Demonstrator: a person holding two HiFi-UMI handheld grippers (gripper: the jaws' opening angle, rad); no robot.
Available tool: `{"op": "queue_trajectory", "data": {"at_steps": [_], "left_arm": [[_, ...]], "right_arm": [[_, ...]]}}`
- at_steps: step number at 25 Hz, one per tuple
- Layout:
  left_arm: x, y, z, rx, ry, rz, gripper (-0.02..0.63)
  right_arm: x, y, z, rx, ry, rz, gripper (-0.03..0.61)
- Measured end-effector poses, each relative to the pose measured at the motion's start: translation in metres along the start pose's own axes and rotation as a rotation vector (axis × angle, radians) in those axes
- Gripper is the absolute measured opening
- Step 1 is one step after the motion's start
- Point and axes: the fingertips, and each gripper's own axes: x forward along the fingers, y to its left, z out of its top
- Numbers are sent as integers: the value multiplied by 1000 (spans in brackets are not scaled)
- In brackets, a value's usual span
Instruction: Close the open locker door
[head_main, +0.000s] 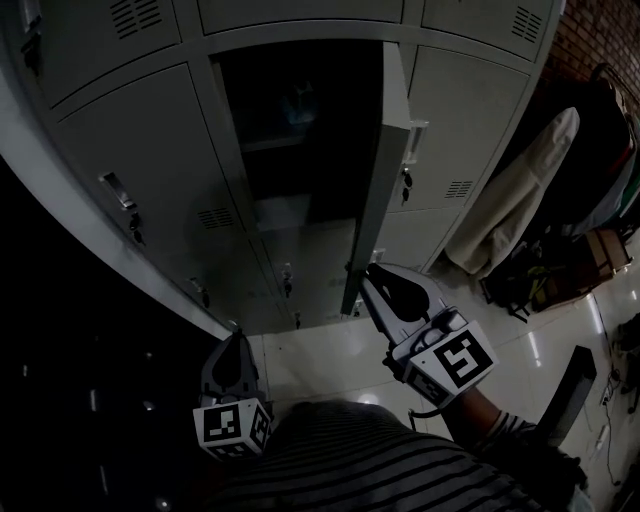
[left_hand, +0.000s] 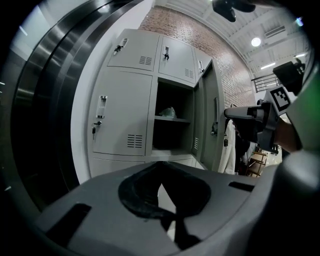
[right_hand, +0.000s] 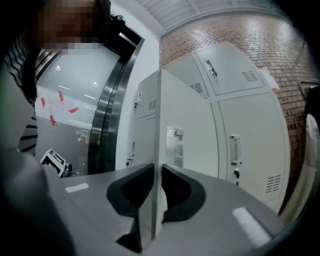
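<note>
The grey locker bank (head_main: 150, 170) has one open door (head_main: 385, 170) that swings out toward me, edge-on. Behind it lies a dark compartment (head_main: 300, 130) with a shelf and a pale bag (left_hand: 167, 112). My right gripper (head_main: 368, 272) is at the door's lower free edge. In the right gripper view the door edge (right_hand: 161, 125) runs straight between the two pads, and the gripper (right_hand: 156, 167) is shut on it. My left gripper (head_main: 238, 335) hangs low by my body, away from the lockers. Its tips (left_hand: 161, 165) meet with nothing between them.
Coats (head_main: 520, 190) hang on a rack right of the lockers, with boxes (head_main: 600, 255) on the floor below them. A dark pillar (head_main: 60, 330) stands at the left. A black-framed doorway (right_hand: 110, 115) shows beyond the door. Pale floor tiles (head_main: 320, 360) lie before the lockers.
</note>
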Motion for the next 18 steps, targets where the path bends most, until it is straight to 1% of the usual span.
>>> {"op": "queue_trajectory", "data": {"at_steps": [4, 9, 12, 15, 18], "left_arm": [[-8, 25, -2, -29, 8, 52, 3], [-9, 51, -1, -23, 0, 77, 3], [-4, 62, 2, -25, -6, 82, 3], [2, 74, 5, -19, -10, 84, 3], [7, 84, 7, -26, 20, 91, 3]], "right_arm": [[38, 20, -1, -16, 22, 53, 49], [94, 35, -3, -64, 45, 81, 49], [132, 35, -5, -104, 43, 75, 43], [167, 30, -9, -108, 64, 47, 43], [198, 22, -14, -103, 79, 22, 43]]}}
